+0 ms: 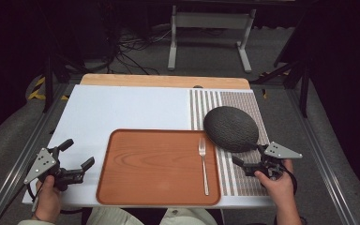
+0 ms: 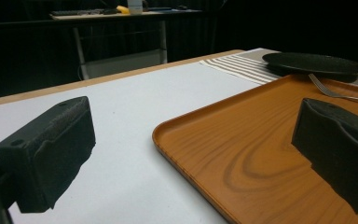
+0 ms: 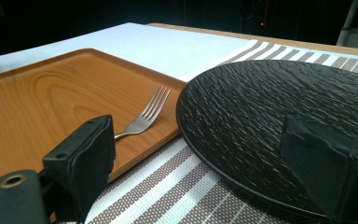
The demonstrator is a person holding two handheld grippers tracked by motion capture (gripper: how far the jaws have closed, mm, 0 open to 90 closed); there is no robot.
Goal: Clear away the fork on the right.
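Observation:
An orange-brown wooden tray (image 1: 154,164) lies at the table's front middle on a white mat (image 1: 122,110). A silver fork (image 1: 203,164) rests lengthwise along the tray's right side. A dark, rough-surfaced round plate (image 1: 230,128) sits on a striped placemat (image 1: 243,180), its rim by the tray's far right corner. My left gripper (image 1: 77,153) is open just left of the tray, nothing between its jaws; its own view shows the tray (image 2: 242,154) ahead. My right gripper (image 1: 249,154) is open at the plate's near rim; in its view one jaw stands over the plate (image 3: 279,102), the other near the fork (image 3: 144,116).
The table's bare wooden edge (image 1: 164,80) runs along the back. Metal rails flank the table on both sides. Behind it stand a white metal frame (image 1: 211,28) and loose cables on the floor. The white mat's left and far parts are bare.

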